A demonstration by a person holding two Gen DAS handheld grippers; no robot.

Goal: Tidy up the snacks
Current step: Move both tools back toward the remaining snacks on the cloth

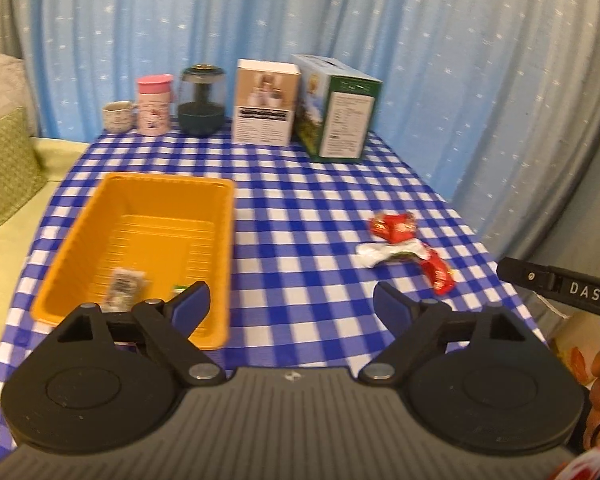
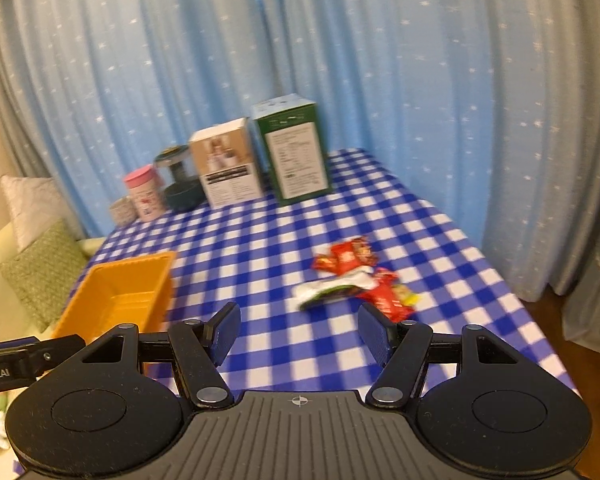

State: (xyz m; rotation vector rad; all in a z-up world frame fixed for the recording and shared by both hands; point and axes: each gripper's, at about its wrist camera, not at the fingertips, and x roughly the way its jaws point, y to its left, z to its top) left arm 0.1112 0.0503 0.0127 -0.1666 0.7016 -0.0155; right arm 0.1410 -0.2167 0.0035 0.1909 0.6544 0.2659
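**Both grippers empty above the checked table**

Nearest the lens, the left gripper (image 1: pixel 291 306) and the right gripper (image 2: pixel 299 334) each hover with jaws spread wide, holding nothing. Beneath them spreads the blue-and-white checked tablecloth (image 1: pixel 300 208). An orange basket (image 1: pixel 100 248) sits on its left side with a small packet (image 1: pixel 123 288) inside. On the right, well apart from the basket, lies a cluster of red snack packets (image 2: pixel 346 260) around a white wrapper (image 2: pixel 332 286). Two boxes (image 1: pixel 266 106) stand along the far edge.
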